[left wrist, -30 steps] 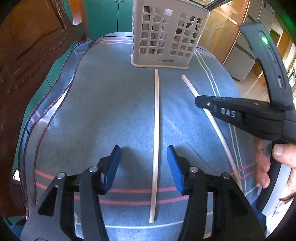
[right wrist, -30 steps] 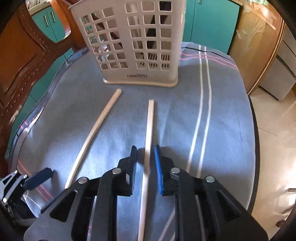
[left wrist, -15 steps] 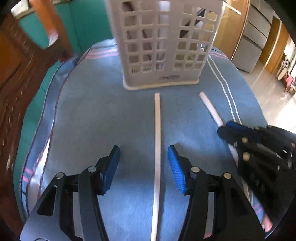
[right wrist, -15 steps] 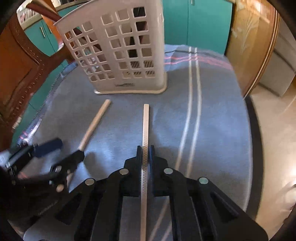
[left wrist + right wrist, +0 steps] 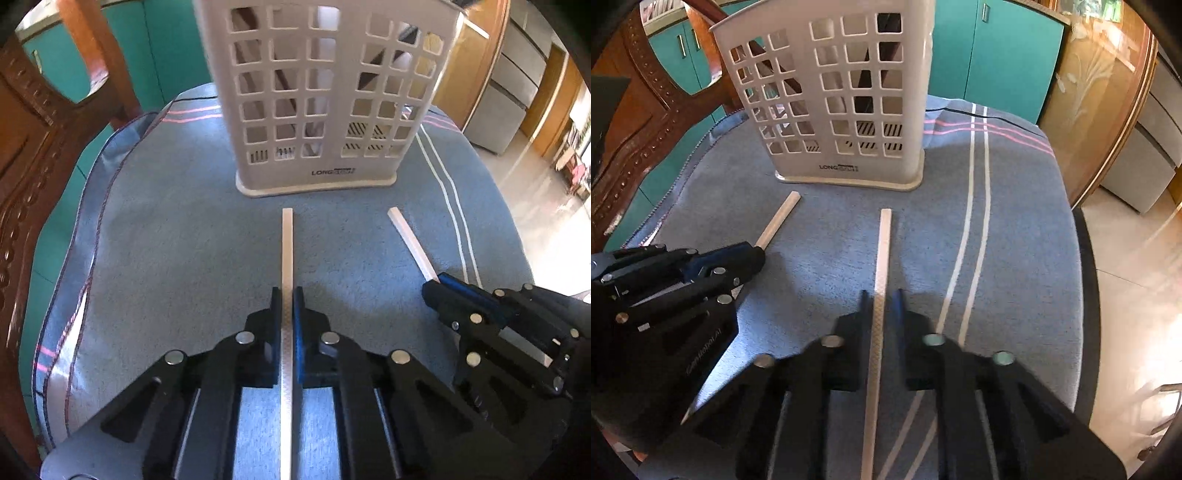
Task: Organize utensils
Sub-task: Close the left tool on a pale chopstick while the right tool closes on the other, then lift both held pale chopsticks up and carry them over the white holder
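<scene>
Two pale chopsticks lie on a blue striped cloth (image 5: 166,240) in front of a white lattice utensil basket (image 5: 314,110), which stands upright. My left gripper (image 5: 287,295) is closing, and its pads press on the left chopstick (image 5: 287,240) partway along it. In the right wrist view the left gripper (image 5: 753,254) holds that same stick (image 5: 779,218). My right gripper (image 5: 881,295) is closing on the right chopstick (image 5: 884,240), which runs between its blurred fingers. From the left wrist it shows as the right gripper (image 5: 439,284) clamped on its stick (image 5: 410,240). Both sticks point at the basket (image 5: 842,110).
A carved wooden chair back (image 5: 29,166) rises at the left edge of the cloth. Teal cabinet doors (image 5: 997,55) stand behind the basket. The cloth (image 5: 1015,240) drops off on the right to a tiled floor (image 5: 535,203).
My left gripper moved forward toward the basket and its jaws went from wide apart to shut on the left chopstick. The right jaws closed on the right chopstick.
</scene>
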{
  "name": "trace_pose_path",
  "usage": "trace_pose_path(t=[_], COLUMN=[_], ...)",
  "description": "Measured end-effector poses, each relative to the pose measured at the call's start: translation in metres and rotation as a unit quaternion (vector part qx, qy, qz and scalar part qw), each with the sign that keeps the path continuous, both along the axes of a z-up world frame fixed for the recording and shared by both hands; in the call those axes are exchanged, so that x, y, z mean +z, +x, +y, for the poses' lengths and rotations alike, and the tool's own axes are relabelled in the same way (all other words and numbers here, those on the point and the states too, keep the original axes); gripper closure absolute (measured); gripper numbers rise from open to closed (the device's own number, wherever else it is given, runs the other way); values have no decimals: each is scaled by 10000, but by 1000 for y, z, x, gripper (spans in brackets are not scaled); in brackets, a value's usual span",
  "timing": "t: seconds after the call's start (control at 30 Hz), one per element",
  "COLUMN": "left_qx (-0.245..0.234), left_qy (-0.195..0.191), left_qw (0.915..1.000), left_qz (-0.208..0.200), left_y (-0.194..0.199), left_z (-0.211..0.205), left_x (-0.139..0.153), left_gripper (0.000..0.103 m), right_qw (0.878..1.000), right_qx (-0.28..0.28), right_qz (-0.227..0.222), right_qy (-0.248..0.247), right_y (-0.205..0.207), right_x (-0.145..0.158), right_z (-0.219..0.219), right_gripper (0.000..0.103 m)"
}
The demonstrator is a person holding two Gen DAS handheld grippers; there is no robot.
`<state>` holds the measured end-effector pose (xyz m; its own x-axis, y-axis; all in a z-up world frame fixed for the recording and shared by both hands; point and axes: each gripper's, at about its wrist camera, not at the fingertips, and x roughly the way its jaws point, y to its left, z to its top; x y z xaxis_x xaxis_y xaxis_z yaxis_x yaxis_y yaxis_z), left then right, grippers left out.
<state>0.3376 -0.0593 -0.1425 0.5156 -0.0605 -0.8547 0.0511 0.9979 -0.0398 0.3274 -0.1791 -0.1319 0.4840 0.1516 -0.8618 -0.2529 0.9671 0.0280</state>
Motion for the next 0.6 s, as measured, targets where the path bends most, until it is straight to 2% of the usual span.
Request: trace_pose_path(t=[0.1,0.2,0.37,0.47,0.6], left_qx=[47,32,-83,-152,-251], left_qy=[-128,-249,-390,-515,-715], left_qw=[9998,9988,9933,9857,9709], left_qz=[-146,-428,-1089,-1595,-2272], left_y=[-11,-27,-61,-79,-89], left_z=[9,18,27,33,39], left_x=[13,39,96,140,193], left_gripper=[96,96,96,96,96], right_qw=[9997,9988,9904,9823,9700], right_qx=[-52,-129,-153,-204,-241], right_qz=[-5,-211,-821,-1196,-1696], right_qy=[219,429,1100,1426,1725], right_y=[-3,-7,-41,-63,-77], right_x=[4,21,81,120,171], right_z=[-5,-19,-43,-60,-74], right_gripper=[97,97,97,97,97])
